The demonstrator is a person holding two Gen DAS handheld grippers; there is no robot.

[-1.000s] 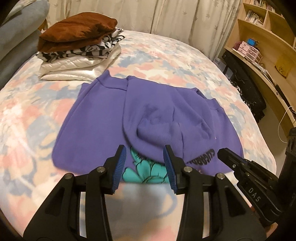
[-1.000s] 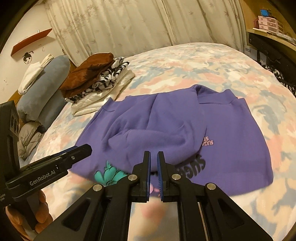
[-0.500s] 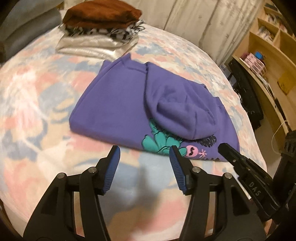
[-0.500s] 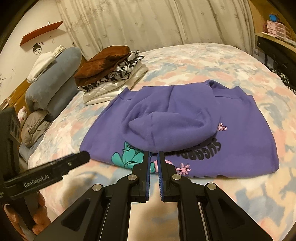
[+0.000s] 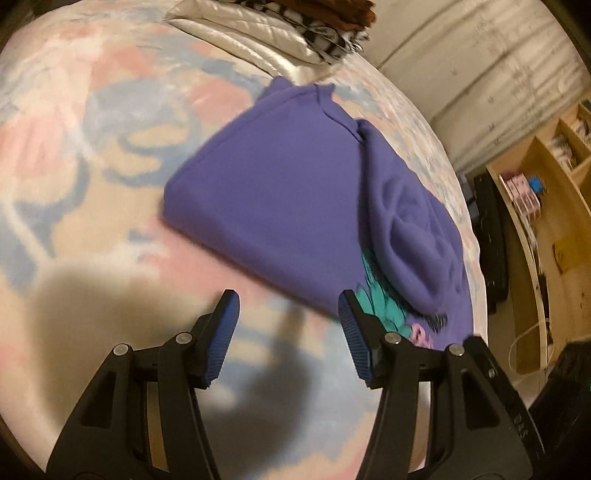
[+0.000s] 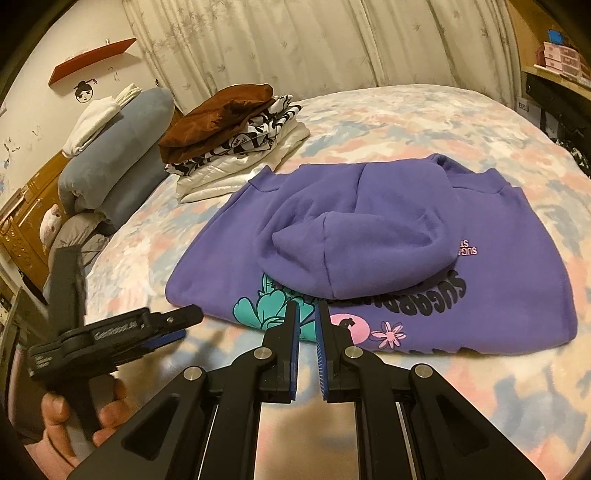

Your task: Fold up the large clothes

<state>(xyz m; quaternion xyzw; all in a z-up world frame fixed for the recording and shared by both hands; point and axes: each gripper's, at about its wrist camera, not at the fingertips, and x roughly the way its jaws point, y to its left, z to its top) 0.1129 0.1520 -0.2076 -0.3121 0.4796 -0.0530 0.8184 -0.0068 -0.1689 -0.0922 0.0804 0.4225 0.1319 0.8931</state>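
Purple hoodie (image 5: 295, 206) lying folded on the bed (image 5: 92, 129), both grippers hovering empty.

Left wrist view: left gripper (image 5: 288, 306) standing released, its jaws having just been opening, nothing between them, hanging over bare bedspread just beside the hoodie's near edge; clothes stack (image 5: 295, 33) sitting beyond the hoodie; shelves (image 5: 546, 206) standing at right. Right wrist view: right gripper (image 6: 307, 310) clenched on nothing, tips hanging over the hoodie's (image 6: 369, 236) near hem by the teal print; hood lying on top; left gripper (image 6: 173, 325) held by a hand (image 6: 74, 417) at lower left; stack (image 6: 236, 129) and pillows (image 6: 114, 155) resting further back.
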